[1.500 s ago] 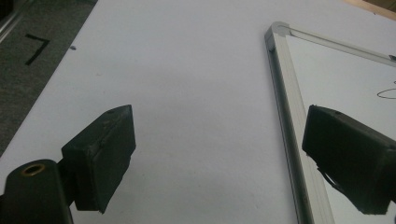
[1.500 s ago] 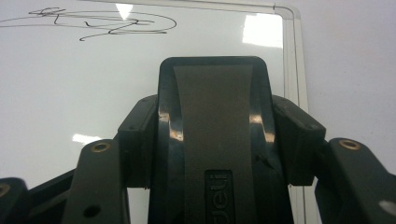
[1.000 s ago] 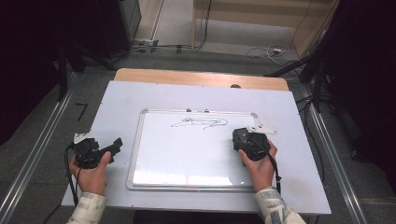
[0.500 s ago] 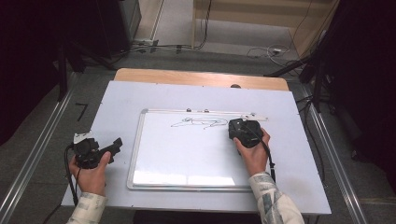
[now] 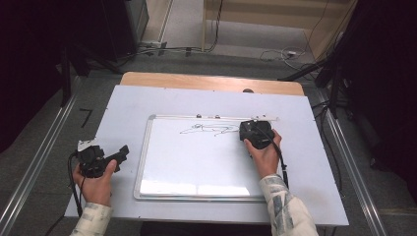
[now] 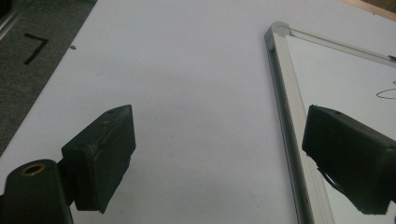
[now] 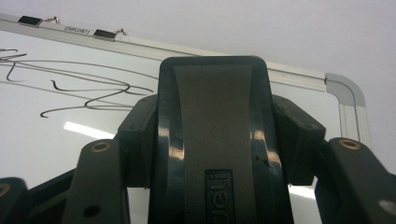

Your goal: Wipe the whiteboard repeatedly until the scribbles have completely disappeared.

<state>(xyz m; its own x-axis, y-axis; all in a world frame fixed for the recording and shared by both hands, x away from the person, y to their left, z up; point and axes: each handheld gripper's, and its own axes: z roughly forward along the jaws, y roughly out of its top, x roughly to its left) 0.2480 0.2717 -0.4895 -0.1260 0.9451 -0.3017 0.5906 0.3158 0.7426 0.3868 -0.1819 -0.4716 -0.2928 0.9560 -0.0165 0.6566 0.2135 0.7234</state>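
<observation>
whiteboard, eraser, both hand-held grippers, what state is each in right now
whiteboard: flat on the table, black scribble near its top edge
eraser: clamped in the right hand-held gripper, on the board beside the scribble
right hand-held gripper: shut on the eraser
left hand-held gripper: open, nothing between its jaws

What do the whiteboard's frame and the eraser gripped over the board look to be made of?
The whiteboard frame looks like brushed aluminium, silvery and matt, with rounded grey corner caps that are probably plastic. The eraser held in the right gripper looks like moulded dark plastic: glossy highlights run along its edges and a logo is embossed on it.
</observation>
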